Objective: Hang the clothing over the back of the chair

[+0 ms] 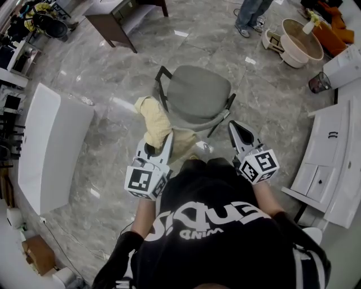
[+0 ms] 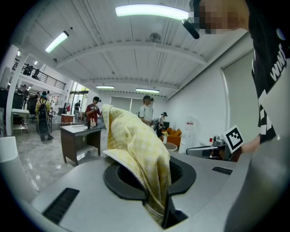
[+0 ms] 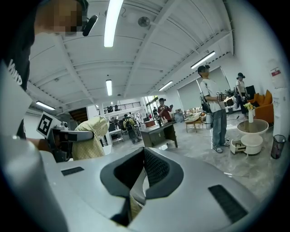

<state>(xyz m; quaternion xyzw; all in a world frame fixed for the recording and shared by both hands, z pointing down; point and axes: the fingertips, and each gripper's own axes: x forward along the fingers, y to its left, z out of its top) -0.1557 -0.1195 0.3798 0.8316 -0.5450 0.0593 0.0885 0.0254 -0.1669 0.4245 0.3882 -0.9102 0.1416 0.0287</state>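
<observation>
L claw (image 1: 167, 141) grips cloth (image 1: 155, 119) by chair (image 1: 197, 93) edge; floor (image 1: 107, 175) open.

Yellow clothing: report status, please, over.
Left gripper shut on yellow clothing. Right gripper shut on a sliver of it. Clothing beside grey chair, not hung yet. Nothing blocking.

I'm working in a big open workspace hall: polished marble floor (image 1: 101, 186), dark desk (image 1: 113, 25), ceiling strip lights (image 2: 152, 11), people standing about (image 3: 210, 108).
</observation>
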